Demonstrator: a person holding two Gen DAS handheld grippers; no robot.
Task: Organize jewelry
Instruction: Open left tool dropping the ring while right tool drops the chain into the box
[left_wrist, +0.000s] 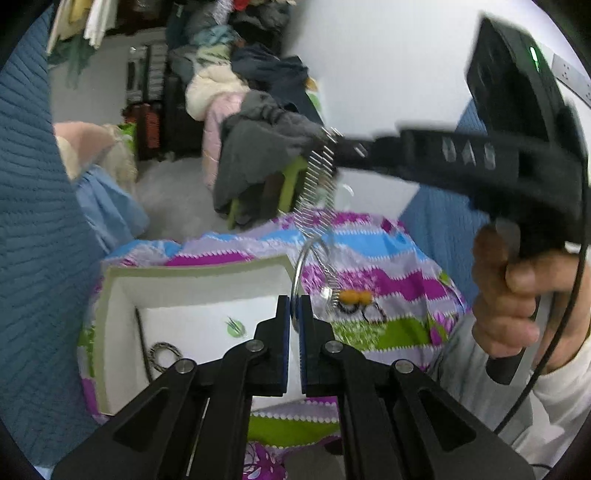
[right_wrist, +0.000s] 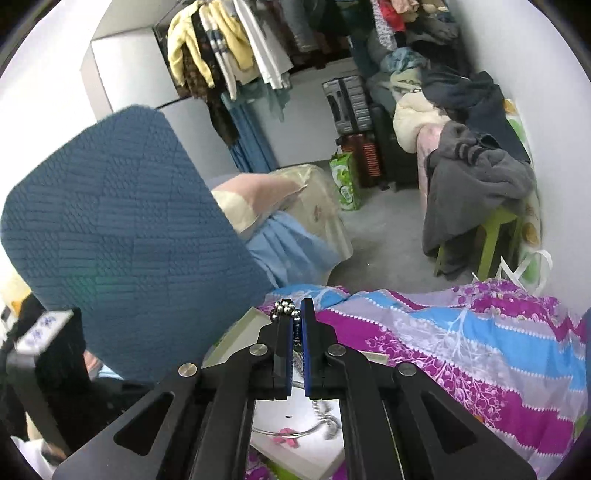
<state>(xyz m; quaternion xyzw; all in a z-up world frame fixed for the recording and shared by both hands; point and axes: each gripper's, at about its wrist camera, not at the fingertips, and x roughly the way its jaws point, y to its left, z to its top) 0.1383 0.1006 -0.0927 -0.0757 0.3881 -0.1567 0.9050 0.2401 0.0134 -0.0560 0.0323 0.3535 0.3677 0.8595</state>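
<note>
White walls (right_wrist: 369, 184) and grey floor (right_wrist: 384, 229). Clothes rail (right_wrist: 236, 44) on the far wall; suitcases (right_wrist: 354, 122) right of it; green stool (right_wrist: 495, 236) under grey clothing, near the suitcases. Blue chair back (right_wrist: 110, 229) left of the suitcases.

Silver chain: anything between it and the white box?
Nothing visible. The chain hangs between the right hand-held gripper and the left hand-held gripper, both shut on it, beside the open box. The box's rim is the only edge to pass.

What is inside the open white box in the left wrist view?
Inside the white box: a braided cord bracelet, a thin dark stick along the left wall, and a green mark on the floor. The left gripper covers the box's near right part.
</note>
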